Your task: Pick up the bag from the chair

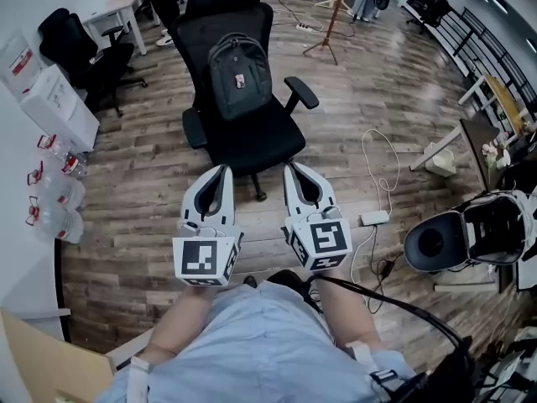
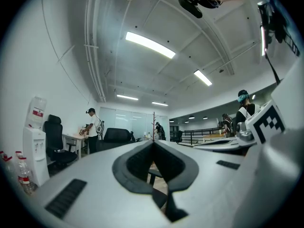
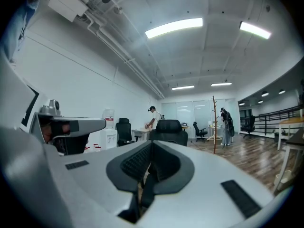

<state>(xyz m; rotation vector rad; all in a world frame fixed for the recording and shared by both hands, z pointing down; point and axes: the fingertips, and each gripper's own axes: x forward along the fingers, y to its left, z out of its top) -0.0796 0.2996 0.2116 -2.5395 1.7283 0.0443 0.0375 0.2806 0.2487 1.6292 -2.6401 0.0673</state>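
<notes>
Ahead of your clenched, empty left gripper (image 1: 224,169) and right gripper (image 1: 289,167): bag (image 1: 240,75) on chair (image 1: 262,143);
it looks soft, probably weighty; open up and take its top handle.

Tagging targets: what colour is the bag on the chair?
The bag is dark grey; head view shows it best.

The room is being lit by long ceiling lights (image 3: 173,27). White walls (image 3: 71,75) are being met by a plank floor (image 1: 377,91). A water dispenser (image 1: 57,107) and bottles (image 1: 59,200) are being kept along the left wall, and a spare chair (image 1: 80,53) beside a desk (image 1: 117,11). A white cable (image 1: 382,170) is being trailed across the floor.
</notes>
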